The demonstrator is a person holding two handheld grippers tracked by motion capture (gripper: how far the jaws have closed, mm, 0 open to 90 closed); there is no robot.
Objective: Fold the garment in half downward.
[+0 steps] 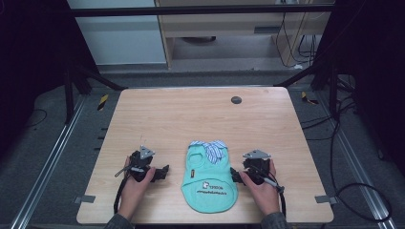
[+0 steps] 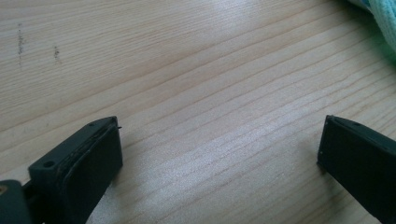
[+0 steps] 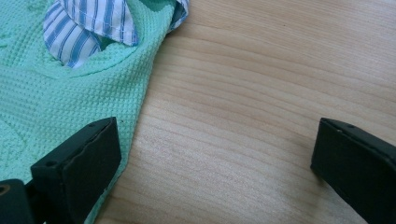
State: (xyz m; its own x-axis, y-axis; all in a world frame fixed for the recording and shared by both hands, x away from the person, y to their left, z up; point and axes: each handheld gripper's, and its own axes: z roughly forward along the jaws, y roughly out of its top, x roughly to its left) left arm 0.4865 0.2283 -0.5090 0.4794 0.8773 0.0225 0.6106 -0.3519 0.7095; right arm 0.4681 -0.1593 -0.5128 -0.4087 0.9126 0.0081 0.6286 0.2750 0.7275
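Mint-green waffle knit is what you have in front of you: a small pet shirt lying flat on the near middle of the wooden table, its blue-and-white striped collar at the far end and a small printed logo (too small to read) near the hem closest to you. Your right gripper sits just beside the shirt's right edge, held in your right hand; in the right gripper view its jaws stand wide apart, gripping nothing, the left-hand jaw over the knit's edge and the other over bare wood. Your left gripper rests on the table a little way off the shirt's left side, in your left hand; in the left gripper view its jaws are likewise spread wide over bare wood, with a corner of the green fabric at the upper right. Farther off, a small dark round disc lies near the table's far edge, well apart from the shirt.
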